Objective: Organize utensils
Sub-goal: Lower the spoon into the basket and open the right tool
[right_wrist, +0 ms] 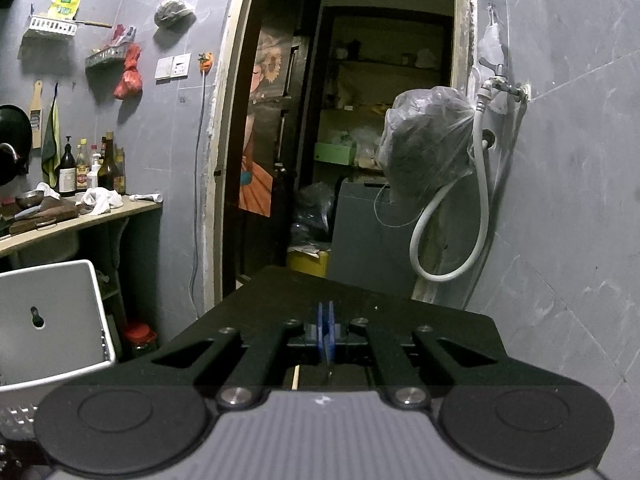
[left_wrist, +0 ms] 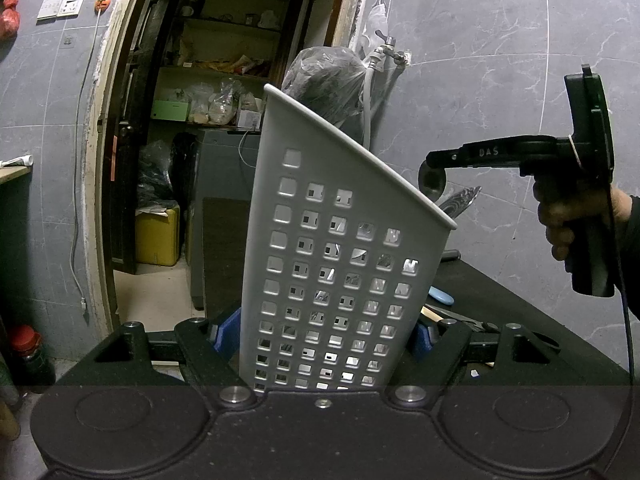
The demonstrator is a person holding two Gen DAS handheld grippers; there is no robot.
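**Holder Clamped, Utensil Pinched**

Jaws of the left gripper (left_wrist: 324,336) are squeezing the perforated holder (left_wrist: 336,256) low on its stiff, light walls above the desk (left_wrist: 520,320); the right gripper (right_wrist: 326,334) is pinching a thin, slippery utensil (right_wrist: 328,360), held beyond the holder's rim.

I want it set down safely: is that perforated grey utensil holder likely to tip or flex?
Utensil holder, clamped by the left gripper, looks like thin plastic, so probably light and slightly flexible. Tall, narrow, already tilted, with utensils inside: it may tip.
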